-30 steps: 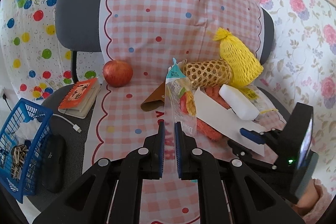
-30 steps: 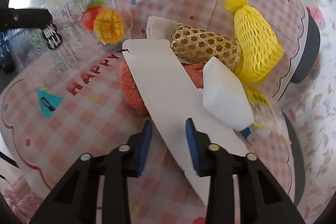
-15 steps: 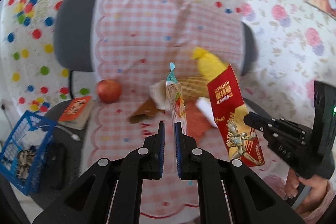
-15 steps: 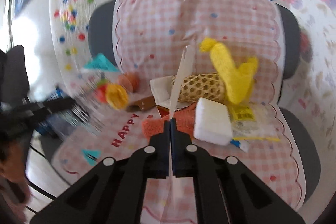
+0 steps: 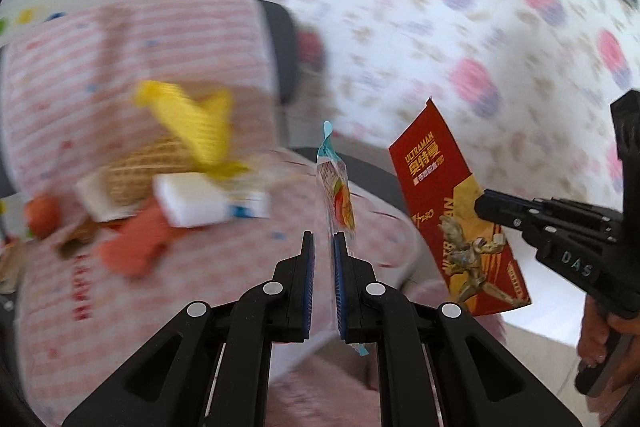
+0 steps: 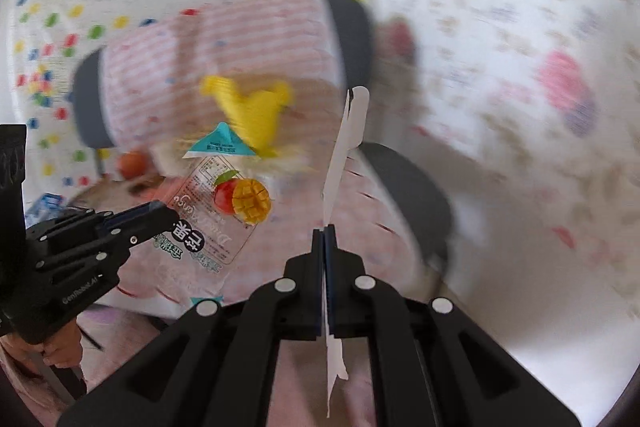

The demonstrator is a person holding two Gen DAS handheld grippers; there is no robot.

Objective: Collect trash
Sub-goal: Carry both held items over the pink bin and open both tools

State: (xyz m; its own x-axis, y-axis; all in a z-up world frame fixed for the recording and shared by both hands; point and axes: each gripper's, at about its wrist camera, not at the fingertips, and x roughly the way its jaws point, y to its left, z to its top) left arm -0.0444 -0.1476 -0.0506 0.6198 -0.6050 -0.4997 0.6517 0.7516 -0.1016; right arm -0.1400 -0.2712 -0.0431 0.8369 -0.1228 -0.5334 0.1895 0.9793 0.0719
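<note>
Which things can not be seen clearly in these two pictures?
- Pile on the chair: blurred in both views; items hard to name.
- Card: right wrist view shows only its white edge; print hidden.
- Wrapper: edge-on in left wrist view.
- Right gripper: card covers its tips in left wrist view.

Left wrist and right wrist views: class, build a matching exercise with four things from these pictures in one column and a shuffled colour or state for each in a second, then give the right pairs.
Things
1. mango snack wrapper
2. red Ultraman card
3. yellow foam net
4. white foam block

Colour or state
A. lying on the chair, yellow
B. held in the left claw
C. lying on the chair, white
D. held in the right claw

Pairs: 1-B, 2-D, 3-A, 4-C
</note>
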